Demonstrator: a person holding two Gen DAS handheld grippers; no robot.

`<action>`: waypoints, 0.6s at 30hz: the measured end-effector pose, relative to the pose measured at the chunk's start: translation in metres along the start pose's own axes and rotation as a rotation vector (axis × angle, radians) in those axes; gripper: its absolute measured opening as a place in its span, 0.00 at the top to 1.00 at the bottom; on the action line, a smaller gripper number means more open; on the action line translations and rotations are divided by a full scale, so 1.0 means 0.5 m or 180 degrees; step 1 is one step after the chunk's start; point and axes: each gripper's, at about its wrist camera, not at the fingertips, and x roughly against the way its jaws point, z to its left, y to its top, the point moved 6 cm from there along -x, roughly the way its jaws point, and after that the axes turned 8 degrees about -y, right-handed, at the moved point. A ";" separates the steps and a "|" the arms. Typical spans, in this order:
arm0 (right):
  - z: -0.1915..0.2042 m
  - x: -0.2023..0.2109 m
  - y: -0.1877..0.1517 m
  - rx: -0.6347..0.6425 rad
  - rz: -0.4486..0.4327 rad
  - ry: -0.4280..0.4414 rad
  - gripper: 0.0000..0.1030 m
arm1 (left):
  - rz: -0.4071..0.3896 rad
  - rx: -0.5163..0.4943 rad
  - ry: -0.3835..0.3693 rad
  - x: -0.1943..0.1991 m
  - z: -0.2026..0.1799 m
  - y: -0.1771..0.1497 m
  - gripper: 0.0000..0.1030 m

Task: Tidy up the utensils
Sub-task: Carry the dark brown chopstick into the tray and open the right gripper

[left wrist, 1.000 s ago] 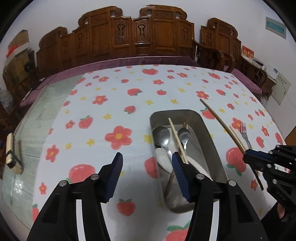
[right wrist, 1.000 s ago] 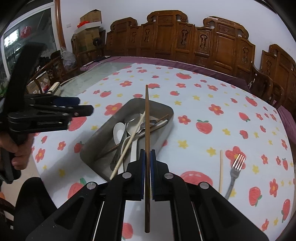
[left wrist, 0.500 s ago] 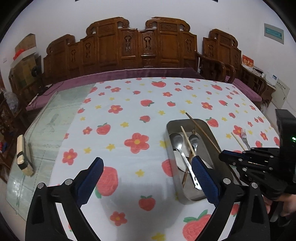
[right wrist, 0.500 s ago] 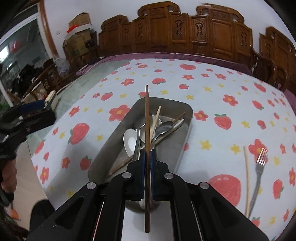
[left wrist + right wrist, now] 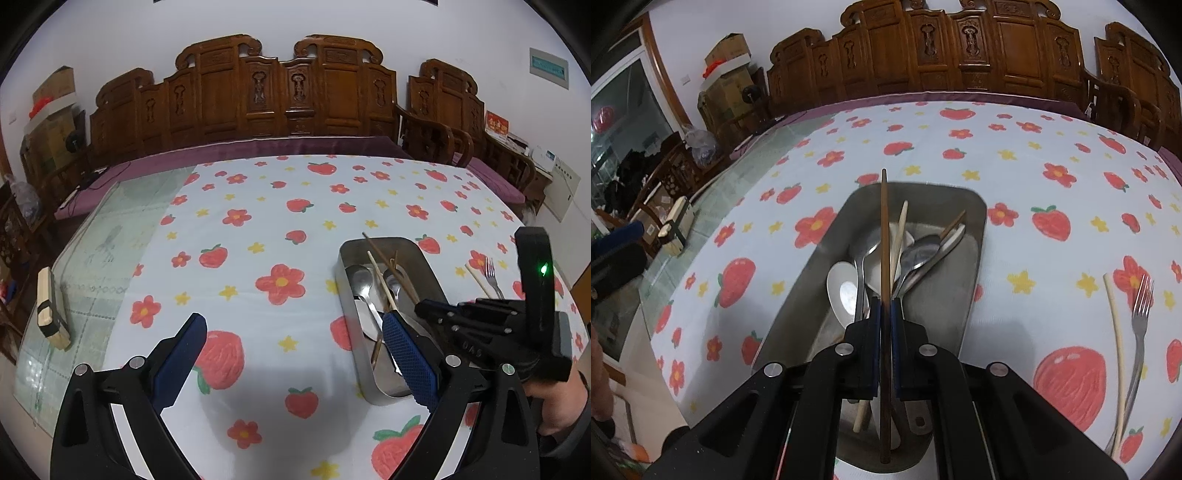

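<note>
Chopstick [image 5: 884, 236] clamped in right claw [image 5: 885, 306], above tray [image 5: 973, 258]

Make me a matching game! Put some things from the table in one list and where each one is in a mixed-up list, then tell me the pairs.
Things:
1. dark chopstick
2. fork
3. white spoon
4. wooden block

Places:
A. lying in the metal tray
B. on the bare glass, off the tablecloth
C. on the tablecloth beside a pale chopstick
D. clamped in the right hand-held gripper

Pairs: 1-D, 2-C, 3-A, 4-B
</note>
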 end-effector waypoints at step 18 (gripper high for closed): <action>-0.117 0.137 -0.020 0.0316 -0.0393 -0.0002 0.84 | -0.0025 -0.0062 -0.0111 -0.016 -0.087 0.014 0.10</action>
